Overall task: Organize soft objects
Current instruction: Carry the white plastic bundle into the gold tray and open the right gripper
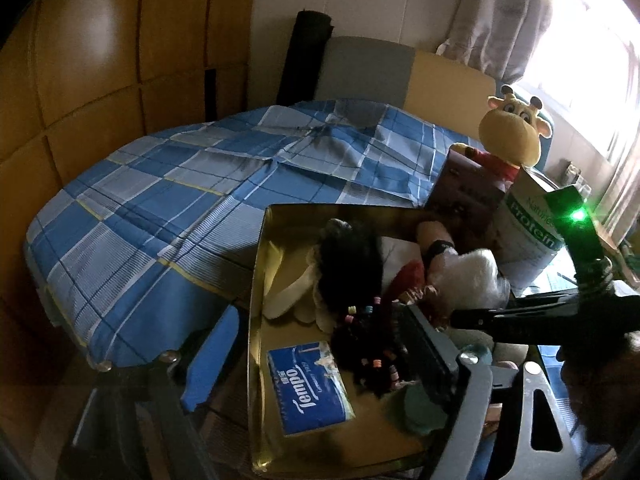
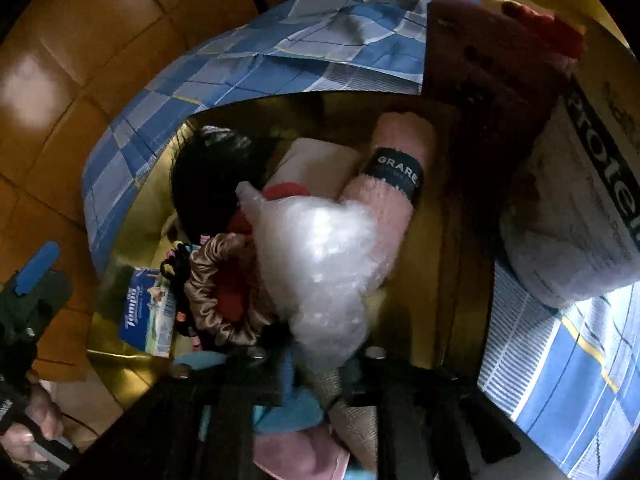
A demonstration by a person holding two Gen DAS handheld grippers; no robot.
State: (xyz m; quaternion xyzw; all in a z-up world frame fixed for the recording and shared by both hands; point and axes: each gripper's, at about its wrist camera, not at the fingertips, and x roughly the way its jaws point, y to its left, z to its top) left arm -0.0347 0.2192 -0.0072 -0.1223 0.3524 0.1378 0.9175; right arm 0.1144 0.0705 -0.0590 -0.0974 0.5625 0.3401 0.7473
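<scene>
Gold-lined box [image 1: 260,280] sits on a blue plaid bedspread [image 1: 160,200], packed with soft items. Left gripper [image 1: 320,364] hangs over the box's near-left corner, jaws spread wide, nothing between them; its blue-padded finger [image 1: 208,364] sits outside the box's left wall. Just ahead of it: blue Tempo tissue pack [image 1: 310,388] flat on the box floor, and a black beaded hair tie bundle [image 1: 368,344] beside that. Right gripper [image 2: 316,354] points steeply down into the box, jaws slightly parted around the lower end of a wad of bubble wrap [image 2: 320,256]; whether the pads press on it cannot be told. Left of that wad, touching it, a tan satin scrunchie [image 2: 216,288]; ahead and right, a pink rolled towel [image 2: 394,196] with a dark band. Beyond the box, far right, a giraffe plush [image 1: 512,132] behind a protein canister [image 1: 528,232].
</scene>
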